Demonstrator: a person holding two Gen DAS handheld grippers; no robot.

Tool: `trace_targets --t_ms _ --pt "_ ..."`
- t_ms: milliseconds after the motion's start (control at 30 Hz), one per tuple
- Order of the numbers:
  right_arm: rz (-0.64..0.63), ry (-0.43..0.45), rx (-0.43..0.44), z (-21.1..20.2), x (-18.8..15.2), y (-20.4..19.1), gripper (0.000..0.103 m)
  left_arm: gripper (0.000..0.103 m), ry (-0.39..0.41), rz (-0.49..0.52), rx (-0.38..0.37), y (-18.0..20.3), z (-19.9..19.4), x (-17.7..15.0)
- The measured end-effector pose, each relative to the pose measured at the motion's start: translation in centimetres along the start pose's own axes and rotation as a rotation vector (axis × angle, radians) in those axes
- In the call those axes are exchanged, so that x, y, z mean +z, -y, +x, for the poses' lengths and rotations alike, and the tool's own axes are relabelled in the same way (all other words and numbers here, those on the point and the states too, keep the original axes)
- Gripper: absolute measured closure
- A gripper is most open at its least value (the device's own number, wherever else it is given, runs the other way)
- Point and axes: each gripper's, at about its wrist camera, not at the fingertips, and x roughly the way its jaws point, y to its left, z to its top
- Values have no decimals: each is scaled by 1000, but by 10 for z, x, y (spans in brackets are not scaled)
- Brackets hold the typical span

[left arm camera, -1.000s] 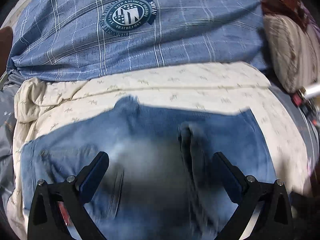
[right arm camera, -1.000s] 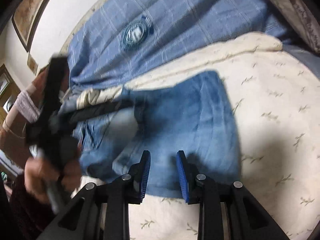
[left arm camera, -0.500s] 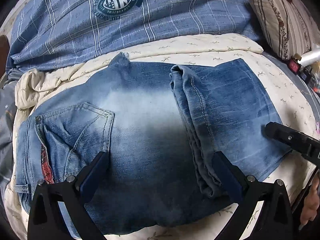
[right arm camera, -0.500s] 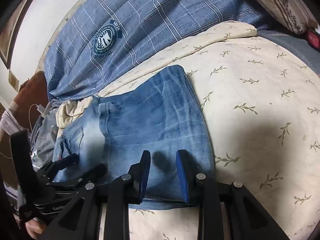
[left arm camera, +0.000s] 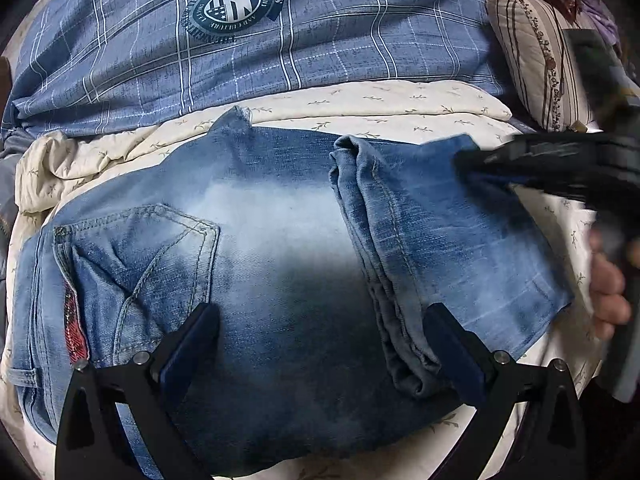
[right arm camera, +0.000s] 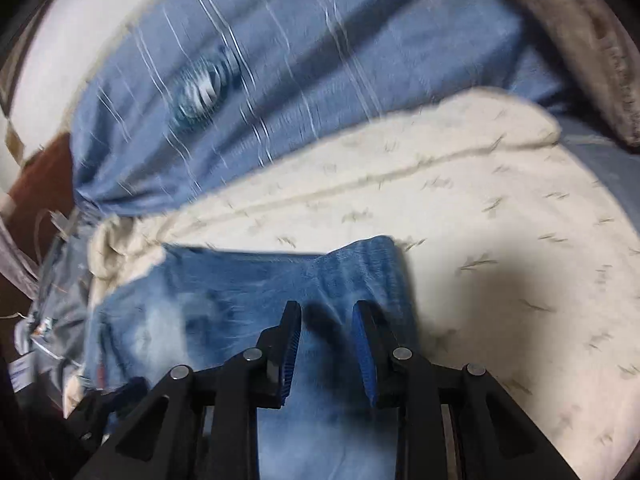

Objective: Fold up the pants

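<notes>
We note the jeans (left arm camera: pixel 280 264) lying flat on the cream leaf-print blanket (left arm camera: pixel 400 108) spread over the bed, already folded: the leg section is doubled over and lies on the right part of the seat, its rolled fold edge running from far to near. The back pocket (left arm camera: pixel 160 256) faces up on the left, a red strip showing at the waistband side.

Left hand-held gripper (left arm camera: pixel 320 344): jaws spread wide, nothing between the pads. It hangs over the near half of the jeans, one finger above the pocket area, the other just beside the near end of the fold edge. We cannot tell whether the tips touch the denim.

Right hand-held gripper (right arm camera: pixel 326 344): jaws narrow, a clear gap between the blue pads, no cloth pinched. In its own view, which is motion-blurred, it sits over the folded leg section near the jeans' right edge. In the left view it appears as a dark blur over the far right corner of the jeans, with the person's fingers (left arm camera: pixel 608 288) below it.

Beyond the blanket lies a blue plaid cover (left arm camera: pixel 320 40) with a round emblem (left arm camera: pixel 234 8); a striped pillow (left arm camera: pixel 532 52) sits at the far right. No containers seen.
</notes>
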Motion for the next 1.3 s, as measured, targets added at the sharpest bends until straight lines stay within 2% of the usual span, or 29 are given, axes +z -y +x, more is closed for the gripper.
trace_targets --t_ms 100,200,300,400,467,533,700,800,933,1033,1167,1300 --pt "-40 35 -26 -2 6 -11 71 0 -2 -11 -15 -1 -3 1" --pt "-73 74 22 -8 6 -27 71 0 18 -19 -33 -2 -11 0" --pt "-158 50 103 -3 -1 -56 71 0 48 19 -7 0 -20 -4" --pt "-198 26 112 8 -5 -72 71 0 40 40 9 -1 -20 -7" --pt "-198 -26 68 27 -8 -76 71 0 36 32 8 -5 -20 -10" --pt "-199 -9 65 24 -8 -79 71 0 46 31 17 -10 -24 -10" --pt "-164 33 137 3 -15 -74 71 0 135 -7 61 -32 -47 -13" --pt "-169 84 186 -21 -28 -74 71 0 203 -62 114 -55 -70 -16" --pt "-162 109 268 -45 -44 -80 71 0 280 -197 224 -101 -103 -24" --pt "-215 111 301 -57 -61 -94 71 0 268 -346 234 -152 -126 -34" --pt "-257 80 343 -65 -88 -109 71 0 220 -445 253 -197 -145 -47" --pt "-335 66 361 -73 -117 -129 71 0 169 -563 184 -221 -147 -68"
